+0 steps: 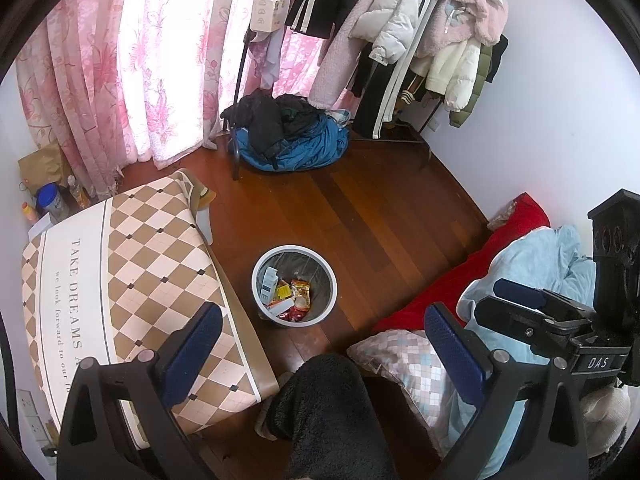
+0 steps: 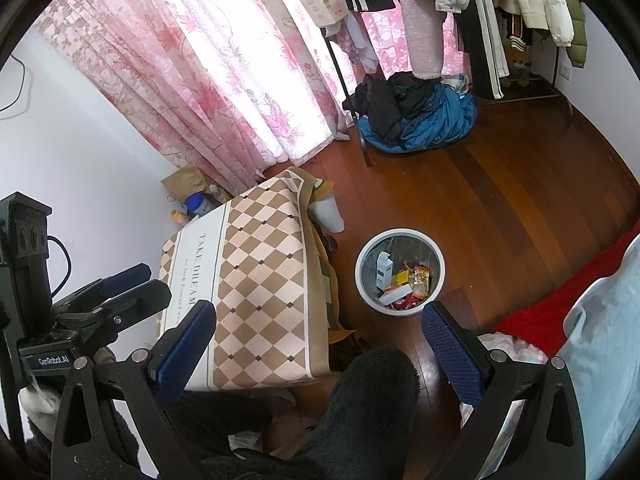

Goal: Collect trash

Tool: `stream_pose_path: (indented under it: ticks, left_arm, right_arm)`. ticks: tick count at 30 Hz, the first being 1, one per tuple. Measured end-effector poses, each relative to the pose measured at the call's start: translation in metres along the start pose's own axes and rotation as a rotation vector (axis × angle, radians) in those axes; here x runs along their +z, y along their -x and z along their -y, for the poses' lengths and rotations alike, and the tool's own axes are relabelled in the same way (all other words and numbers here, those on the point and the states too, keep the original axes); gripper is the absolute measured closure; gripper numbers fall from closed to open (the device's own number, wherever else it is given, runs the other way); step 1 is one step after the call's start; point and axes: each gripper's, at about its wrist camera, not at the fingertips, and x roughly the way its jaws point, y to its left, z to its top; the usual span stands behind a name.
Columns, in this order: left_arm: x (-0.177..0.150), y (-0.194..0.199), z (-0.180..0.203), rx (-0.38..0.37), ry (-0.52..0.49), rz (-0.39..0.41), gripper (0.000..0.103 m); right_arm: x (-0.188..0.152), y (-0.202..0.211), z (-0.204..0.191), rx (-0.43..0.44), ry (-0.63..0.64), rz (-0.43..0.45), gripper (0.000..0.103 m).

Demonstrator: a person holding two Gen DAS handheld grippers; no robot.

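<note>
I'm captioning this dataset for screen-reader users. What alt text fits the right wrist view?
A round white trash bin holding wrappers and a small carton stands on a dark wood floor, seen between the open blue-padded fingers of the right claw. A checkered-cloth table sits left of it, with pink floral curtains and a clothes rack behind.

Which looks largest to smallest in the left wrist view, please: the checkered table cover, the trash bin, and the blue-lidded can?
1. Checkered table cover; nearer, which exaggerates it.
2. Trash bin.
3. Blue-lidded can, farther off.
</note>
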Motion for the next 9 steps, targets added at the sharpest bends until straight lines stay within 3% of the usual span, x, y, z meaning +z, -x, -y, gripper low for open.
stream_pose_path:
  ticks: [9]
  left_arm:
    - [0.0012, 0.0069, 0.0005, 0.001, -0.008, 0.018, 0.000]
  right_arm:
    - [0.0011, -0.0002, 0.0001, 0.000, -0.001, -0.003, 0.000]
